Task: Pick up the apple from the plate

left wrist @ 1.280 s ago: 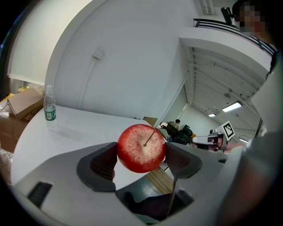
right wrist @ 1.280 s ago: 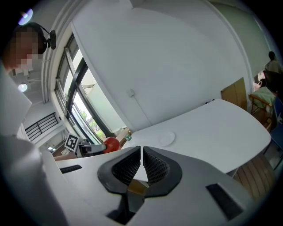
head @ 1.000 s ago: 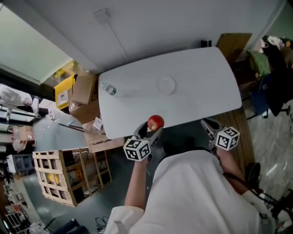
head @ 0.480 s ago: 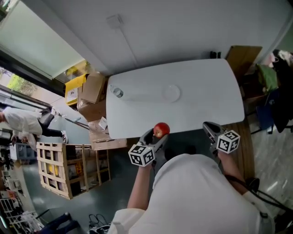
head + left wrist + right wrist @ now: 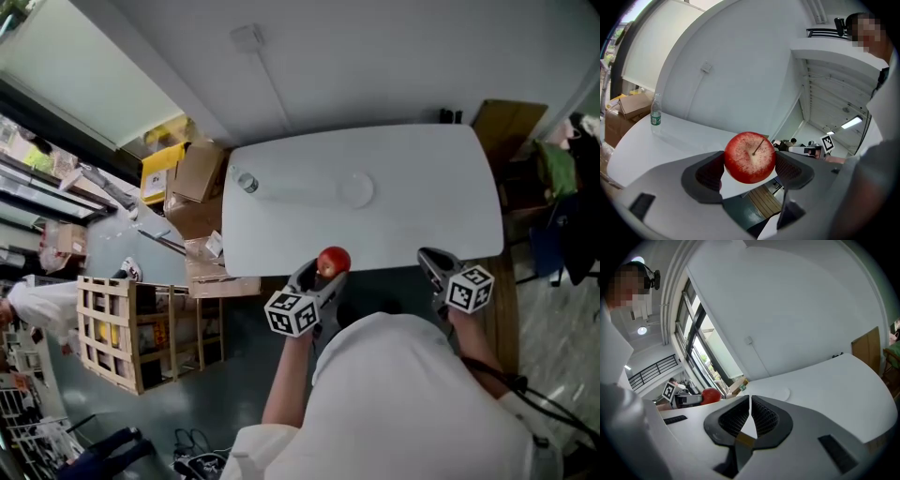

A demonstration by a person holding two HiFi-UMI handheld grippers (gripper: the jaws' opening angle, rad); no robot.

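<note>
A red apple [image 5: 333,262] [image 5: 750,157] is clamped between the jaws of my left gripper [image 5: 317,276] [image 5: 750,168], held in the air just off the near edge of the white table [image 5: 412,206]. The apple [image 5: 710,396] also shows small at the left of the right gripper view. A white plate [image 5: 355,190] [image 5: 780,394] lies bare near the middle of the table. My right gripper [image 5: 433,265] [image 5: 750,420] hovers at the table's near right edge, its jaws closed together with nothing between them.
A clear water bottle [image 5: 246,182] [image 5: 656,112] stands at the table's left end. Cardboard boxes [image 5: 192,178] and a wooden crate [image 5: 122,328] sit on the floor to the left. A brown board [image 5: 506,117] leans at the back right.
Both grippers and the apple have stayed close to the body at the near table edge; my head view has shifted, so the table sits slightly lower and further right in the picture.
</note>
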